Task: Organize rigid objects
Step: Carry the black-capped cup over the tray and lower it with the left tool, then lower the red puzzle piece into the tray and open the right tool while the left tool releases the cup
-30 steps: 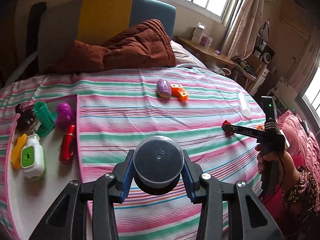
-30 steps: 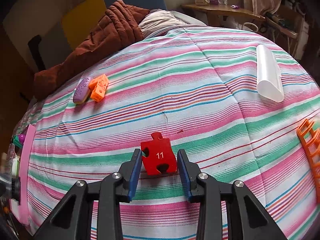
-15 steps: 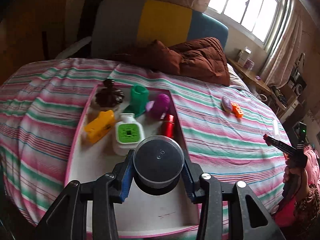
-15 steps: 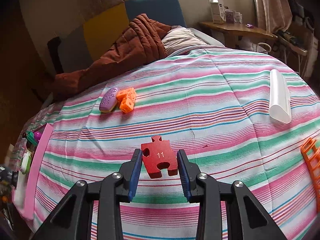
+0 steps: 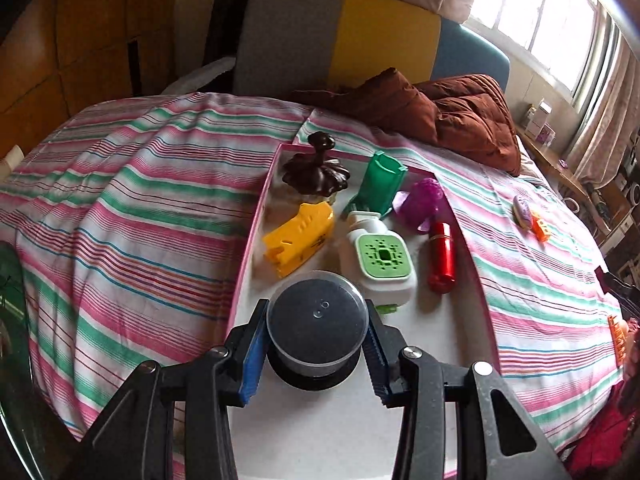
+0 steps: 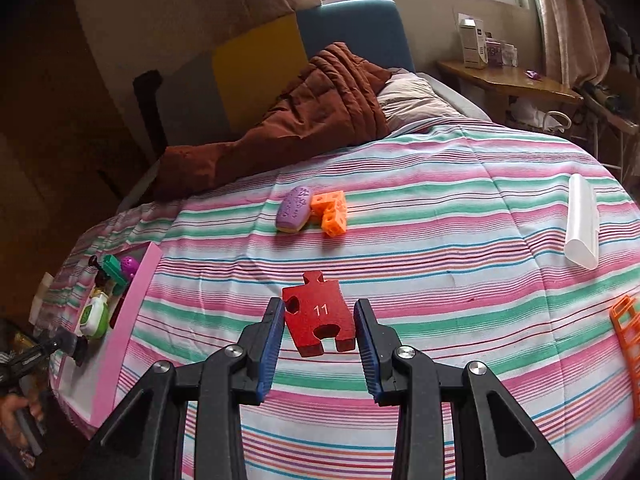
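Right now my left gripper hangs over the near end of the white tray with the pink rim, its jaws pinching a round black container with a clear lid by its sides. Whether the container's base touches the tray floor I cannot tell.

Across the tray from left to right, beyond the container, lie a yellow toy, a dark brown ornament with a knob at the far end, a white dispenser with a green grille just beyond my jaws, an upright green plastic piece, a purple toy and a red cylinder along the right wall. The tray sits on the striped bedspread.

Further right on the bed, a purple oval block touches an orange cube piece.

My right gripper is held above the bedspread, its jaws clamped on the edges of a red puzzle piece marked 11, which is tilted and clear of the cloth. To its right a white plastic tube lies on the stripes, and an orange ladder-like piece sits at the right edge. A rust-brown quilt is bunched at the head of the bed.
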A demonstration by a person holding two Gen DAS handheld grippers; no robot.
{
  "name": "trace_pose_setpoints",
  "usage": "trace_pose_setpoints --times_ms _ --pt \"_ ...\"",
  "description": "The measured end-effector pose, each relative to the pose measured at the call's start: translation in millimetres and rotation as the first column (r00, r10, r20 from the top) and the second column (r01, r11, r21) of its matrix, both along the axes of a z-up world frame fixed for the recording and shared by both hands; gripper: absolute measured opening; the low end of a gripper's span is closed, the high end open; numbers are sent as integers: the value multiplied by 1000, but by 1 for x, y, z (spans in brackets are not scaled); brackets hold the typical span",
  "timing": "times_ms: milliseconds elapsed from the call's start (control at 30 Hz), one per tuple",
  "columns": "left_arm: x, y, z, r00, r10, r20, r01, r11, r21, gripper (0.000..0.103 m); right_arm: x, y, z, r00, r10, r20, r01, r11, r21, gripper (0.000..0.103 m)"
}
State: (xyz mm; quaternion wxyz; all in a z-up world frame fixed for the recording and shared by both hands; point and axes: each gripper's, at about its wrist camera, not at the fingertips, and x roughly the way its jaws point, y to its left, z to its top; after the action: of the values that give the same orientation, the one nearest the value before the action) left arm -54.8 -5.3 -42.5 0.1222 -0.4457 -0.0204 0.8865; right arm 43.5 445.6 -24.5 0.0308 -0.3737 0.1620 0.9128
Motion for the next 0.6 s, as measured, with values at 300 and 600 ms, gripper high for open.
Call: trace_pose_setpoints --times_ms 300,600 --pt "0 -7 4 998 37 -51 -36 999 19 52 -3 -58 2 996 91 -4 -91 993 -81 36" --pt "9 -35 20 987 141 -82 -127 980 156 56 -11 -120 2 977 214 -10 -213 969 -128 36"
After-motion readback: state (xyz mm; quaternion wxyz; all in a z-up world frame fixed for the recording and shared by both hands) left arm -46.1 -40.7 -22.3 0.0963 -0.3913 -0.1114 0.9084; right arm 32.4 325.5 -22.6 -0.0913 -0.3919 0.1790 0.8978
